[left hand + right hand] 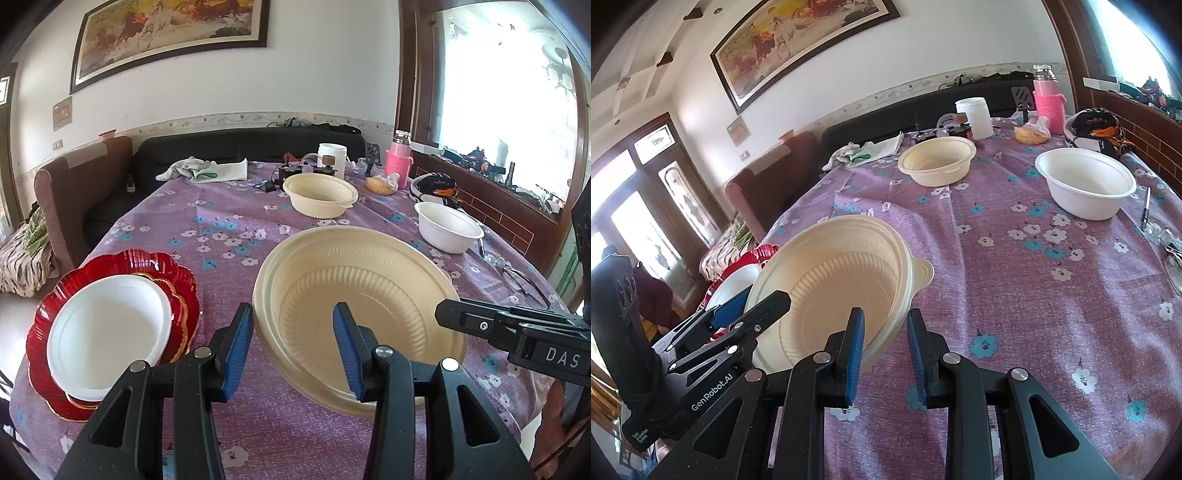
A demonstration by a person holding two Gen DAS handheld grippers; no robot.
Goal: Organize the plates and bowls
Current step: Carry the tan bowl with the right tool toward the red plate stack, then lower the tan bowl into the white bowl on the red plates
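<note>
The cream bowl [369,295] sits tipped up off the purple flowered tablecloth [229,229] at the near middle of the table, with a gripper on each side of it. The left gripper [293,347] is about a third open and straddles the bowl's left rim, one blue pad on the outer lip and the other inside against the ribbed wall, so it looks clamped on. The right gripper [886,350] is narrower and straddles the right rim. There's a sliver of cloth showing between its outer pad and the lip, so I can't tell if it's actually pinching.

My worries from here:
- This bowl is thin and flexy. If only one side is really gripped it can twist or pop out and drop on the table.
- If the two hands pull apart or squeeze unevenly, the rim buckles.
- It's close to the red scalloped plates [177,273] with the white dish [107,325] on top at the near left, so a sloppy swing would knock that stack, which already sits at the table edge.

Hard to make out:
- The bowl's rim looks doubled — could be two nested bowls, no idea.
- The underside of the bowl is hidden.
- The second cream bowl [319,195] and the white bowl [448,227] are far off, and their insides are only partly visible.
</note>
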